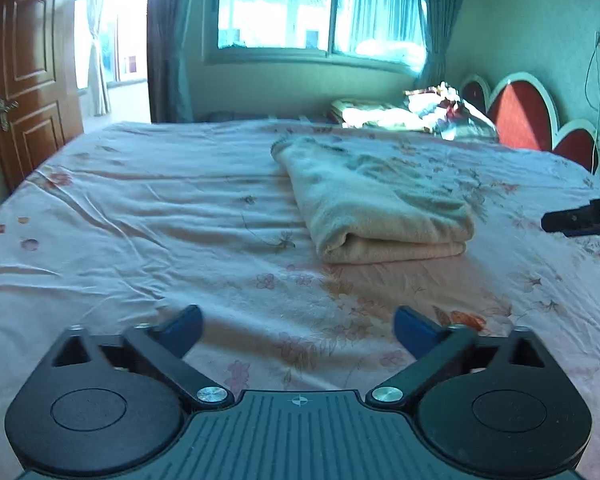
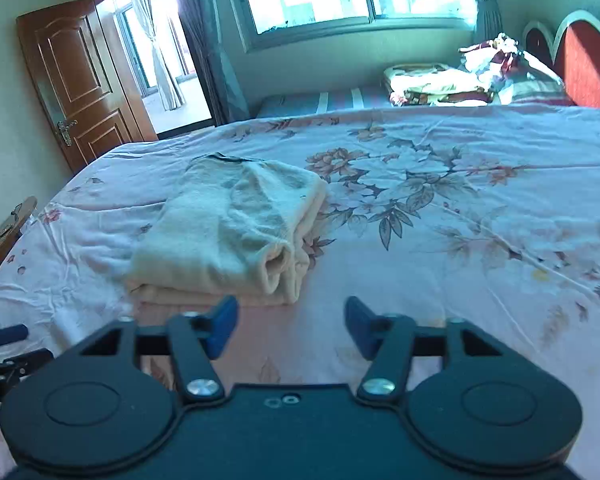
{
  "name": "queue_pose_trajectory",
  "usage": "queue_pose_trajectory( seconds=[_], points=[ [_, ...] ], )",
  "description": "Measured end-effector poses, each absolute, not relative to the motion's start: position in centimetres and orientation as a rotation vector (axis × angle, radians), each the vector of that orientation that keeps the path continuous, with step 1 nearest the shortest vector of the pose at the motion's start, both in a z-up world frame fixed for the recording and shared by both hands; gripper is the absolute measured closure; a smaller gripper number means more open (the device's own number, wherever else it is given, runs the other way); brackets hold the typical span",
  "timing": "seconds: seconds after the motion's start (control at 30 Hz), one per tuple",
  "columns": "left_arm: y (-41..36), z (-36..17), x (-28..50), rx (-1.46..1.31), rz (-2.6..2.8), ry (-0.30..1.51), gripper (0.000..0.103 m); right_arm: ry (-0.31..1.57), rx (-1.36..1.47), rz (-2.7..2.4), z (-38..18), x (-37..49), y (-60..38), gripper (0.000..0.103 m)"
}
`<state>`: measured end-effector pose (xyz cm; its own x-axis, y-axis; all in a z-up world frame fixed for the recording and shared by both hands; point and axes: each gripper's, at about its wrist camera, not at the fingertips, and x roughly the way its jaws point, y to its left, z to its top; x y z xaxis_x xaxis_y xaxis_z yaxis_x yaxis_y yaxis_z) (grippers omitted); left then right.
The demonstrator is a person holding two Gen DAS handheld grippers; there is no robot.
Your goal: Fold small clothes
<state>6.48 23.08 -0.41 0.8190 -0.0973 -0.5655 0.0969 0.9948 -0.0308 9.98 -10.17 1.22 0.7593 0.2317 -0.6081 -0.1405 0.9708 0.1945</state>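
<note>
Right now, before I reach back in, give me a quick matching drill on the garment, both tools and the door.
Things:
1. cream garment
2. left tool
3. right tool
4. wooden door

States:
A. swung open, far left
B. folded, lying on the bed sheet
C. open and empty, garment ahead on its right
D. open and empty, garment ahead on its left

Pairs: 1-B, 2-C, 3-D, 4-A

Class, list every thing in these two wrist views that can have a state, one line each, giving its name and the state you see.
Cream garment: folded into a neat stack, lying on the bed, untouched.
Left gripper: open, empty, above the sheet.
Right gripper: open, empty, just short of the garment.
Door: open.
Floral bedsheet: spread out, lightly wrinkled.
Curtains: drawn aside.
Bedding pile: heaped by the headboard.
</note>
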Motion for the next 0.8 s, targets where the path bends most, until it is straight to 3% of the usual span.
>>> queue_pose_trajectory(
  seconds=[0.03, 0.17, 0.5, 0.8],
  points=[
    [22.8, 0.5, 5.1, -0.009, -0.112, 0.589, 0.0, 0.662, 0.137, 0.209, 2.0, 8.0, -9.8, 0.008],
    [20.6, 4.2, 0.8, -0.002, -0.112, 0.568, 0.0, 0.649, 0.16, 0.204, 4.1, 2.4, -8.8, 0.001],
    [18.0, 10.3, -4.7, -0.012, -0.121, 0.476, 0.0, 0.536, 0.024, 0.154, 9.0, -3.1, -7.1, 0.001],
    [18.1, 10.7, -6.2, -0.041, -0.094, 0.461, 0.0, 0.515, 0.008, 0.157, 9.2, -3.7, -5.9, 0.001]
  ],
)
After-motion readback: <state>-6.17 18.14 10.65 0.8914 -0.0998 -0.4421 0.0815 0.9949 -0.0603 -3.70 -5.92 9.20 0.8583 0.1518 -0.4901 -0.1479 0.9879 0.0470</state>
